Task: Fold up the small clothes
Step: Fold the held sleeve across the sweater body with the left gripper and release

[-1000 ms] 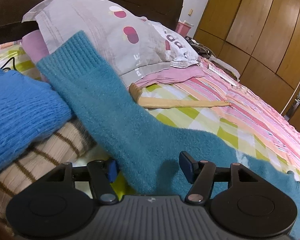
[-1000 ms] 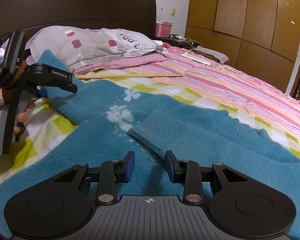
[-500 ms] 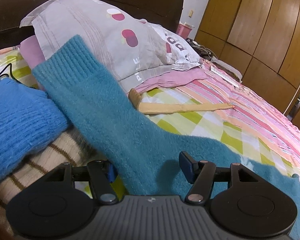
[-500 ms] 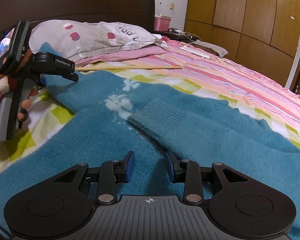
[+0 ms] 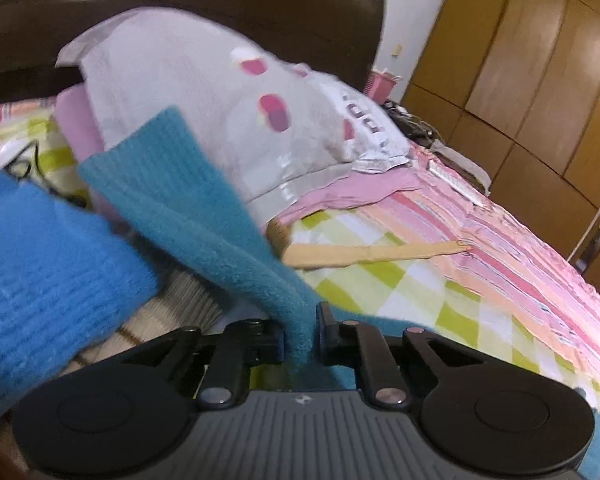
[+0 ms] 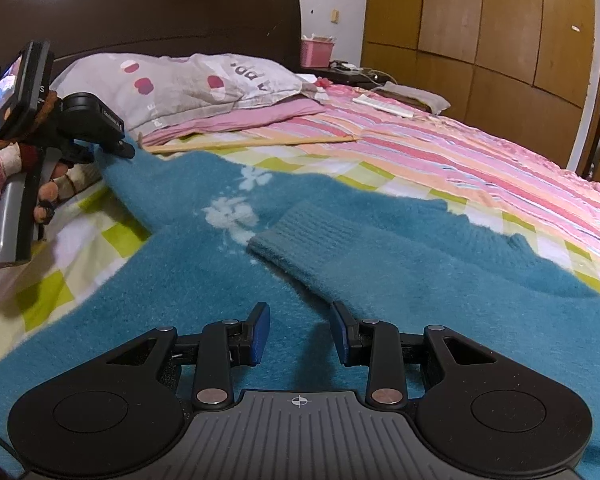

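A teal fuzzy sweater (image 6: 380,280) with white flower marks lies spread on the checked bedspread (image 6: 100,232). One sleeve, its ribbed cuff (image 6: 296,232) showing, lies folded across the body. The other sleeve (image 5: 188,208) runs up towards the pillow. My left gripper (image 5: 302,320) has its jaws closing on this sleeve, and the pads pinch a bunched fold of it. In the right wrist view the left gripper (image 6: 120,148) is at the far left, held by a hand, at the sleeve's edge. My right gripper (image 6: 300,320) hovers open low over the sweater body with nothing between its fingers.
A bright blue knit (image 5: 40,280) lies on a beige striped garment (image 5: 172,312) at the left. A grey pillow (image 5: 220,92) leans on the dark headboard (image 6: 160,8). A long wooden stick (image 5: 372,254) lies on the bed. Wooden wardrobes (image 6: 480,40) stand at the right.
The left jaws have gone from wide apart to pinched on the teal sleeve, which now bunches up between them. The right gripper has stayed put at the same width.
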`<move>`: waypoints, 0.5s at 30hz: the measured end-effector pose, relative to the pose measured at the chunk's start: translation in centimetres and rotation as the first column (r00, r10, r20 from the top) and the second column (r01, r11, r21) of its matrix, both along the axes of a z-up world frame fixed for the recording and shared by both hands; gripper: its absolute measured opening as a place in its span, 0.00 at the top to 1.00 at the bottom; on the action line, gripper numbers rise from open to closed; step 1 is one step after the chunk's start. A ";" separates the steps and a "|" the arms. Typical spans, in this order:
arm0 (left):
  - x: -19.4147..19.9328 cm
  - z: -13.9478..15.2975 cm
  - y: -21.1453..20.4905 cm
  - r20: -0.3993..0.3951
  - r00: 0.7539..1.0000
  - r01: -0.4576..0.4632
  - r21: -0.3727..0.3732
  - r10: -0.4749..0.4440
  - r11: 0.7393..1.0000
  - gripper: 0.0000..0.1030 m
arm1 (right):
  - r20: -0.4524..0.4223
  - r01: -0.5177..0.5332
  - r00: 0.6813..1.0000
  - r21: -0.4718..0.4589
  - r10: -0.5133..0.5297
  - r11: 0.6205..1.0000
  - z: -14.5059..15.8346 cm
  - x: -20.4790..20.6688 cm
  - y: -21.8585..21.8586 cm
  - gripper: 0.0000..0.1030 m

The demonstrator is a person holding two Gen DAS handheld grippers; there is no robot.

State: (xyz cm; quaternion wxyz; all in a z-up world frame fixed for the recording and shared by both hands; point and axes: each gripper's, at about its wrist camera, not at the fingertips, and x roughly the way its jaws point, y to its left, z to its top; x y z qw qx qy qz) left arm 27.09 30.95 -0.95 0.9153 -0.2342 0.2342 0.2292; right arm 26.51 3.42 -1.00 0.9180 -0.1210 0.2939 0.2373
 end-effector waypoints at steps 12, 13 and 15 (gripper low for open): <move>-0.6 6.0 -9.3 0.113 0.959 0.234 0.206 -0.261 0.950 0.84 | 0.013 0.044 0.999 0.074 -0.046 0.996 2.0 -0.7 -2.2 0.68; -0.7 6.2 -10.6 0.114 0.948 0.264 0.232 -0.296 0.936 0.84 | 0.013 0.051 0.999 0.078 -0.052 0.996 2.2 -0.8 -2.4 0.68; -0.8 6.4 -13.2 0.105 0.925 0.324 0.280 -0.364 0.904 0.84 | 0.007 0.069 0.998 0.090 -0.070 0.994 2.4 -0.8 -3.2 0.68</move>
